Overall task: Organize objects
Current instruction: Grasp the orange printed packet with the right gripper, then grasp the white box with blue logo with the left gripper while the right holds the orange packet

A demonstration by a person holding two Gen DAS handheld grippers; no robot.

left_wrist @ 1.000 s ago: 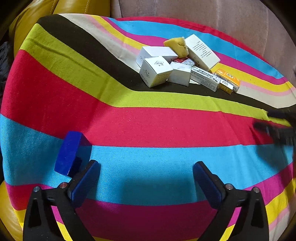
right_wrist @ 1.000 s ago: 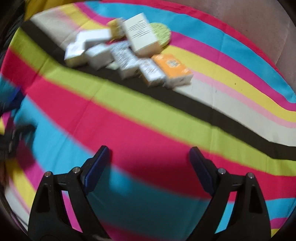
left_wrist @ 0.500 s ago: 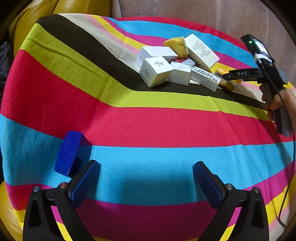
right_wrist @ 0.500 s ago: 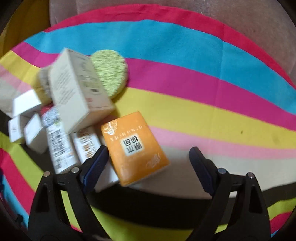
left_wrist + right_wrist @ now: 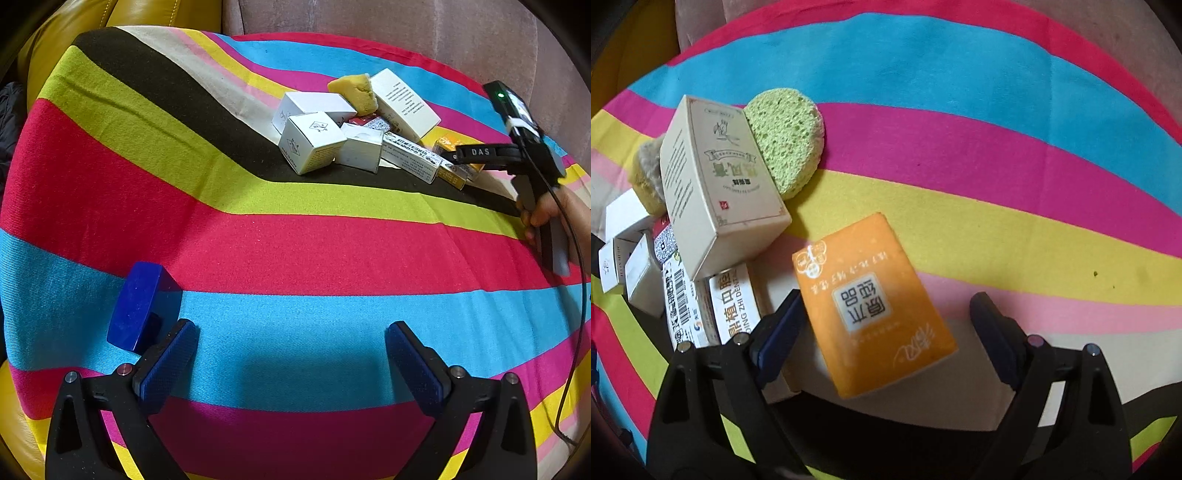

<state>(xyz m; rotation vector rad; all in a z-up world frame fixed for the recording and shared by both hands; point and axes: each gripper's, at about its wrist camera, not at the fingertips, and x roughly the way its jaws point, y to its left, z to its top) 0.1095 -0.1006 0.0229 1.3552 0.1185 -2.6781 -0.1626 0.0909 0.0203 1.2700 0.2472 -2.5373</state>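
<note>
While boxes (image 5: 720, 181) cluster shut, contents unseen, orange packet (image 5: 871, 306) beside them.

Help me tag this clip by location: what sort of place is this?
Probably a home living room: a striped cloth is spread over a yellow leather sofa, with a plush pinkish backrest behind and small household boxes piled on it.

My left wrist camera looks steeply down along its fingers at the striped cloth (image 5: 295, 251) from well back, facing the box pile (image 5: 354, 136) at the far side. My right wrist camera looks down at a similar angle from close above that pile (image 5: 701, 229), with the orange pack (image 5: 871, 306) just ahead of its lens. Both views share the pile and the cloth around it; the left view also takes in my right gripper (image 5: 476, 155) beside the pile.
</note>
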